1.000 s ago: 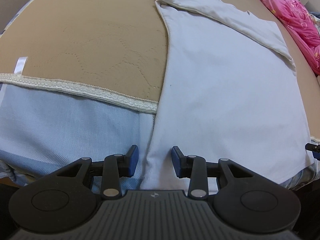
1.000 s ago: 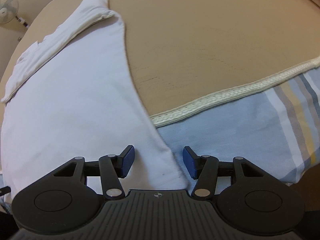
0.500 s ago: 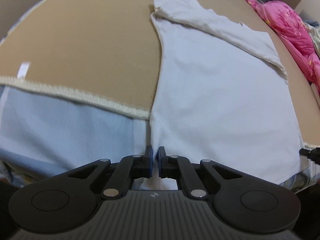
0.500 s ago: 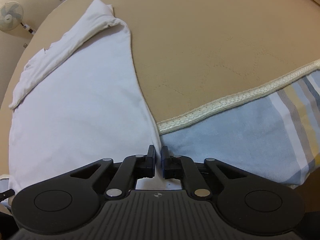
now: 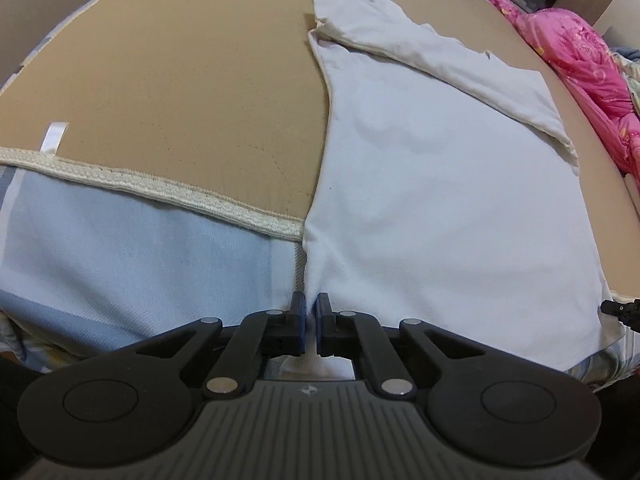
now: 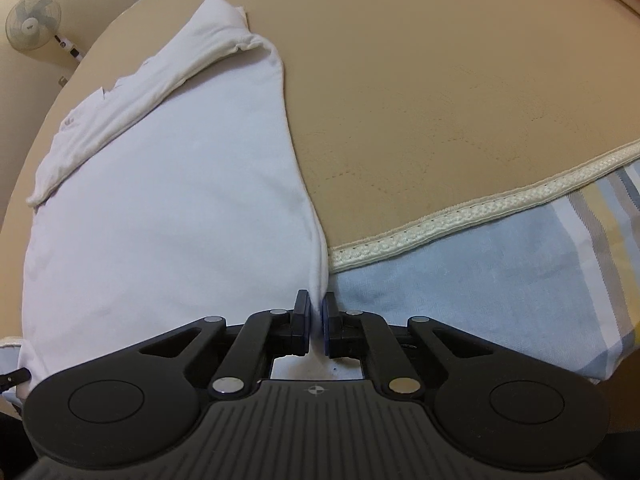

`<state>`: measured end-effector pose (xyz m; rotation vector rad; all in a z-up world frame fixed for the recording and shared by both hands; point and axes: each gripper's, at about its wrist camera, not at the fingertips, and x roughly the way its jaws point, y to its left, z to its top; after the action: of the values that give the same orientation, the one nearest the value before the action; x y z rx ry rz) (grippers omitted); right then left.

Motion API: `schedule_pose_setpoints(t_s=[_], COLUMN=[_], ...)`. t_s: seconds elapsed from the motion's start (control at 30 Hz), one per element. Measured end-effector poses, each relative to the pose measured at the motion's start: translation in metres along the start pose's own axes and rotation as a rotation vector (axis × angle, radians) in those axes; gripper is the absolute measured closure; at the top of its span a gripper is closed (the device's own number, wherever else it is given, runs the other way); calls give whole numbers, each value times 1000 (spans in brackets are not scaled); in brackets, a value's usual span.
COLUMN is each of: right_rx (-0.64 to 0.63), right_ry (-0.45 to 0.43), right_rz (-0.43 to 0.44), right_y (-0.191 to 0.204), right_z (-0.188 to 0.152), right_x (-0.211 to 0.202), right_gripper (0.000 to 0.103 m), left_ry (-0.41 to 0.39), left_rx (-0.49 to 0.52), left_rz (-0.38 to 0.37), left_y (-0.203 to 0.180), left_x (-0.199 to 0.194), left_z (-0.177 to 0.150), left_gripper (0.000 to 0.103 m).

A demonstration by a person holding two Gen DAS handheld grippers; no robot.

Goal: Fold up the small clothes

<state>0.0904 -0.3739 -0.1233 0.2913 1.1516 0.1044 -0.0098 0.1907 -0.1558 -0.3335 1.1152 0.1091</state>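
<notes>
A white garment lies flat on a tan quilted mat, its far end folded back over itself. Its near end hangs over the mat's edge onto a light blue sheet. My left gripper is shut on the garment's near left corner, with cloth pinched between the blue pads. In the right wrist view the same white garment fills the left half. My right gripper is shut on its near right corner, next to the cream lace trim of the mat.
A pink padded bundle lies at the far right of the mat, with storage boxes behind it. A wall fan stands at the far left. The sheet turns striped to the right. The other gripper's tip shows at the right edge.
Both grippers went from open around the garment's near corners to shut on them. Since then each corner has risen slightly and the cloth is drawn into a ridge at the pads.
</notes>
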Motion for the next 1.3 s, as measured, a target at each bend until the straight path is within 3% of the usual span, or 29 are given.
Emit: schedule_pose_setpoints(t_s=[0.2, 0.33, 0.5, 0.67, 0.9, 1.13, 1.3], right_rx=[-32, -62, -31, -27, -89, -44, -31], right_ry=[56, 54, 0, 34, 47, -81, -231], right_rz=[-31, -38, -11, -4, -19, 29, 128], right_y=[5, 9, 5, 4, 14, 10, 12], right_z=[0, -1, 0, 0, -2, 2, 6], right_x=[13, 13, 2, 6, 10, -19, -70], right_gripper=[94, 94, 98, 94, 94, 99, 100], left_ry=[65, 58, -23, 53, 47, -72, -221], left_rx=[-20, -6, 47, 32, 58, 152, 197], left_rz=[-4, 4, 5, 1, 11, 7, -81], left_y=[3, 2, -5, -3, -6, -20, -26], left_x=[12, 12, -2, 10, 11, -13, -69], left_z=[0, 0, 0, -1, -1, 0, 4], left_gripper=[97, 97, 98, 96, 96, 98, 99])
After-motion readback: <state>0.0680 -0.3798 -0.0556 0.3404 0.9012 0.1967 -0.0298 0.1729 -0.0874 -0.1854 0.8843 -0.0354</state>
